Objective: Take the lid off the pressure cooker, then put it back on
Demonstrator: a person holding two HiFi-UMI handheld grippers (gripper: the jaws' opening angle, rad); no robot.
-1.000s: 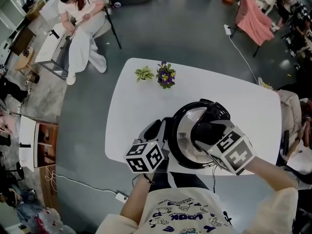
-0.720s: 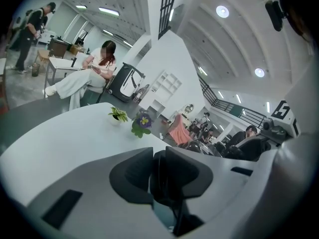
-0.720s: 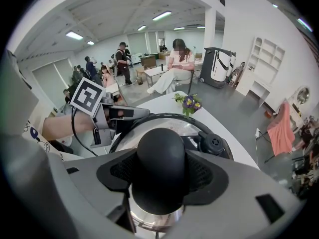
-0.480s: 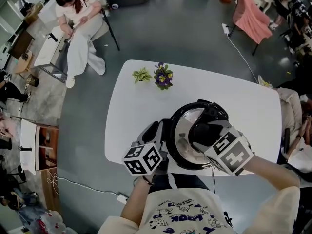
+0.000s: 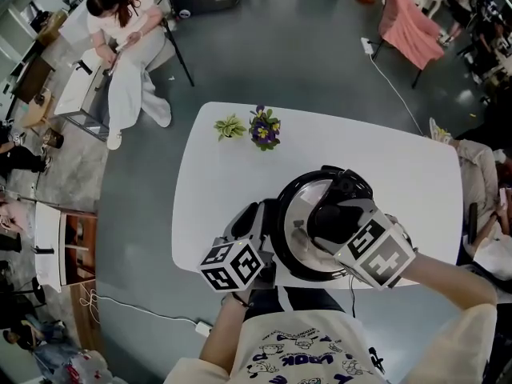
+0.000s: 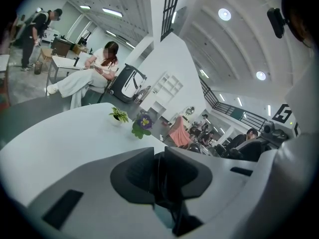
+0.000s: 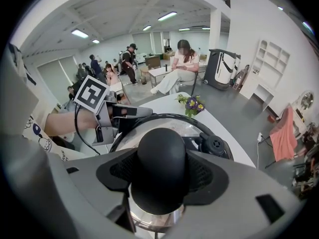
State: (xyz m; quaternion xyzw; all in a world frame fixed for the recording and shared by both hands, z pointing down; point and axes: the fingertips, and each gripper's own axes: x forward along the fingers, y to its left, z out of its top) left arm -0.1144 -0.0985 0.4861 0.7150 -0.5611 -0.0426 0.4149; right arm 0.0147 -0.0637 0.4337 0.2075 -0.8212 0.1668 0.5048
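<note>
The lid (image 5: pixel 302 208) is being gripped while seated on the pressure cooker (image 5: pixel 280 238), which is standing at the near edge of the desk (image 5: pixel 216 182). The right hand-held gripper (image 5: pixel 332 222) is being clamped round the black knob (image 7: pixel 161 153), its jaws spread to the knob's width. The left hand-held gripper (image 5: pixel 258 216) is being pressed nearly closed on a thin dark edge (image 6: pixel 158 180), judged to be the cooker's side handle.

Step judged: unlocking or relocking the lid. Any twist is best made about the knob's axis with the body braced by the left side, and any lift made straight, without tilt.

Pose: the right forearm is being held across the lid from the lower right, marker cube up. The left forearm is being held from below, along the cooker's left flank.
</note>
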